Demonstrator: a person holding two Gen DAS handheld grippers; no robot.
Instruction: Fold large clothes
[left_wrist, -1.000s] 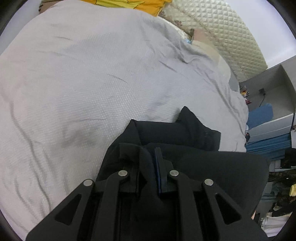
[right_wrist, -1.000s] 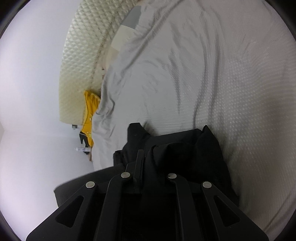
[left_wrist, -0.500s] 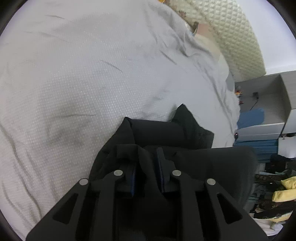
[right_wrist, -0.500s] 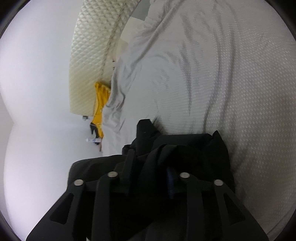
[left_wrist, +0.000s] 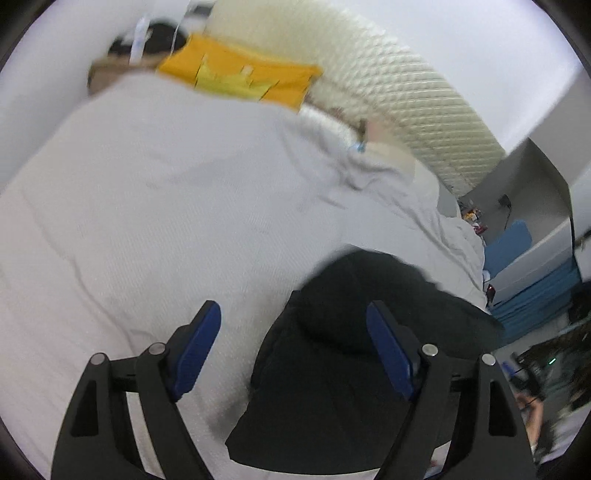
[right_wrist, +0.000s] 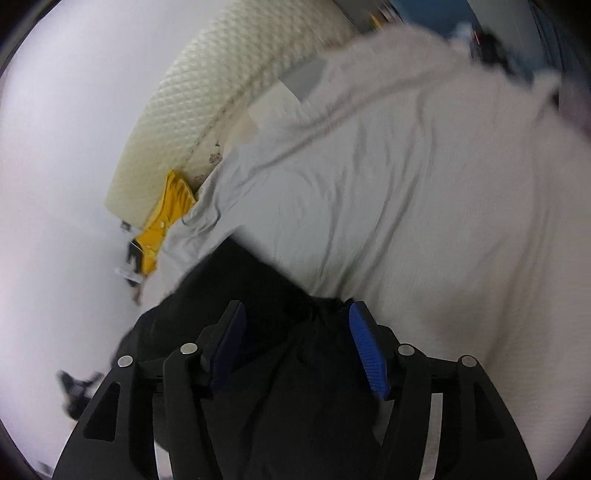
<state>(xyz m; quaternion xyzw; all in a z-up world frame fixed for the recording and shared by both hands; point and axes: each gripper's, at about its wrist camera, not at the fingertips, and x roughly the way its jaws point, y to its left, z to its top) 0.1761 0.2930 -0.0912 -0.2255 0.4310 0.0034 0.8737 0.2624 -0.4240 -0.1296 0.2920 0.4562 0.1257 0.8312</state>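
The black garment (left_wrist: 354, 362) lies in a bunched heap on the pale grey bedspread (left_wrist: 166, 221), at the near edge of the bed, well away from the quilted cream headboard (left_wrist: 399, 107). The left gripper (left_wrist: 295, 347) hangs above it with its jaws spread wide, having just been opening; nothing is pinched between its blue pads (left_wrist: 195, 347), and the cloth lies below the gap, mostly under the right-hand pad. The right gripper (right_wrist: 295, 343) is also parted over the same garment (right_wrist: 280, 387) (both views are smeared by motion), its jaws having just been opening too, with dark folds showing between the pads (right_wrist: 369, 350) but not pressed by them. An orange-yellow pillow (left_wrist: 240, 74) sits against the headboard at the far corner of the bedspread. Blue bedding or storage (left_wrist: 532, 295) shows beyond the bed's right side.
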